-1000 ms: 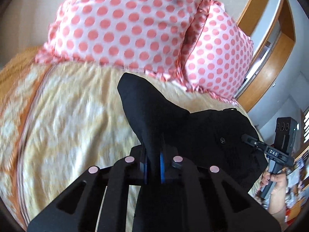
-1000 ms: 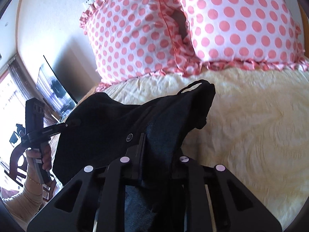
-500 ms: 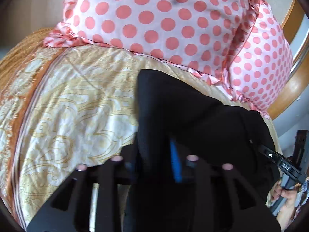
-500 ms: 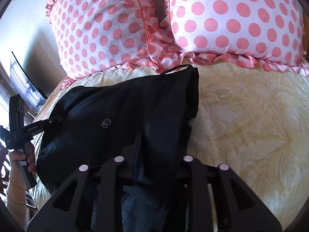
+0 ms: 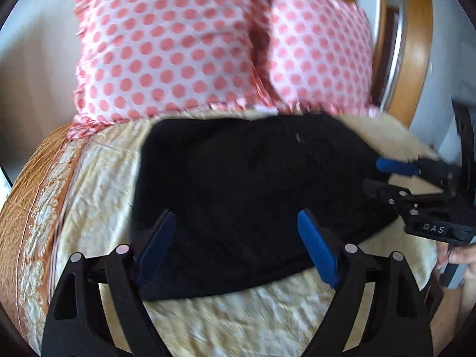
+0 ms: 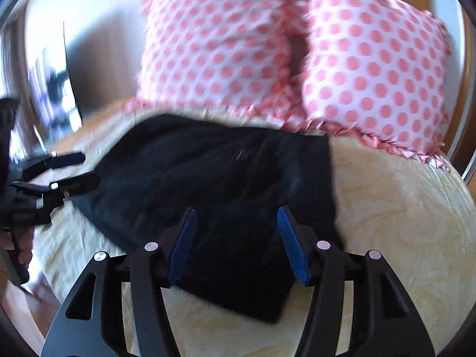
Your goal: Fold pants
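Now the folded black pants (image 5: 247, 184) lie flat on the yellow bedspread (image 5: 98, 196) just below the polka-dot pillows (image 5: 166, 47), and both the left gripper (image 5: 238, 238) and right gripper (image 6: 236, 235) have just been opening, jaws spread, gripping nothing.

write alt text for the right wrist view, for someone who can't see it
Dark folded pants lie flat on a cream patterned bedspread, with the right gripper open just above their near edge, its jaws having just been opening and gripping nothing. Two pink polka-dot pillows stand behind, and the left gripper, also open, sits at the left edge.
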### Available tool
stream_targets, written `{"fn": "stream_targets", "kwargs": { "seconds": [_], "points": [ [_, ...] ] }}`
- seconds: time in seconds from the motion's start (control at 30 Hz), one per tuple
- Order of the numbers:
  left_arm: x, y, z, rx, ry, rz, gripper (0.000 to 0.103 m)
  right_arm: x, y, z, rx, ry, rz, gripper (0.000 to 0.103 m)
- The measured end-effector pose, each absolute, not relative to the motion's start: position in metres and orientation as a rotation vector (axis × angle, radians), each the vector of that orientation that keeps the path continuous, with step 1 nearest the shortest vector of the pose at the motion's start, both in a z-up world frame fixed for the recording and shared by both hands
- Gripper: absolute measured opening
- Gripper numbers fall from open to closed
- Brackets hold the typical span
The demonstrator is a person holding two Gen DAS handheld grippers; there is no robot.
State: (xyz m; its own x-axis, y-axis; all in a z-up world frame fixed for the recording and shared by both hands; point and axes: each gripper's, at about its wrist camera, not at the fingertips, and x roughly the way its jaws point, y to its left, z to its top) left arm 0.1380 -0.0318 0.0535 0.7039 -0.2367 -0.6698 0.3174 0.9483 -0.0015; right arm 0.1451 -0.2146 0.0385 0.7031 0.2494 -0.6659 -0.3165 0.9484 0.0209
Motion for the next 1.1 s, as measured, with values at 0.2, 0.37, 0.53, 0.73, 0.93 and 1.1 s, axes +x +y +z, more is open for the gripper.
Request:
{"fn": "stream_targets", "kwargs": {
  "seconds": [0.2, 0.37, 0.53, 0.73, 0.93, 1.1],
  "points": [
    [0.149, -0.04, 0.028, 0.096, 0.806, -0.253, 0.089, 0.143, -0.203, 0.021, -0.111, 0.746, 0.243, 0.06],
    [0.108, -0.017, 0.044, 0.023, 0.724, -0.158, 0.095, 0.104, -0.224, 0.034, 0.074, 0.667, 0.16, 0.093],
    [0.062, 0.001, 0.042, 0.013, 0.663, -0.054, 0.101, 0.062, -0.207, 0.02, 0.101, 0.675, 0.144, 0.094],
    [0.039, 0.011, 0.028, 0.02, 0.679, 0.019, 0.101, 0.045, -0.186, 0.012, 0.063, 0.673, 0.092, 0.096],
    [0.035, 0.019, 0.013, 0.008, 0.72, 0.021, 0.101, 0.04, -0.177, 0.003, 0.064, 0.694, 0.077, 0.101],
    [0.033, 0.019, 0.009, 0.016, 0.705, 0.007, 0.101, 0.038, -0.175, -0.004, 0.1, 0.698, 0.064, 0.102]
  ]
}}
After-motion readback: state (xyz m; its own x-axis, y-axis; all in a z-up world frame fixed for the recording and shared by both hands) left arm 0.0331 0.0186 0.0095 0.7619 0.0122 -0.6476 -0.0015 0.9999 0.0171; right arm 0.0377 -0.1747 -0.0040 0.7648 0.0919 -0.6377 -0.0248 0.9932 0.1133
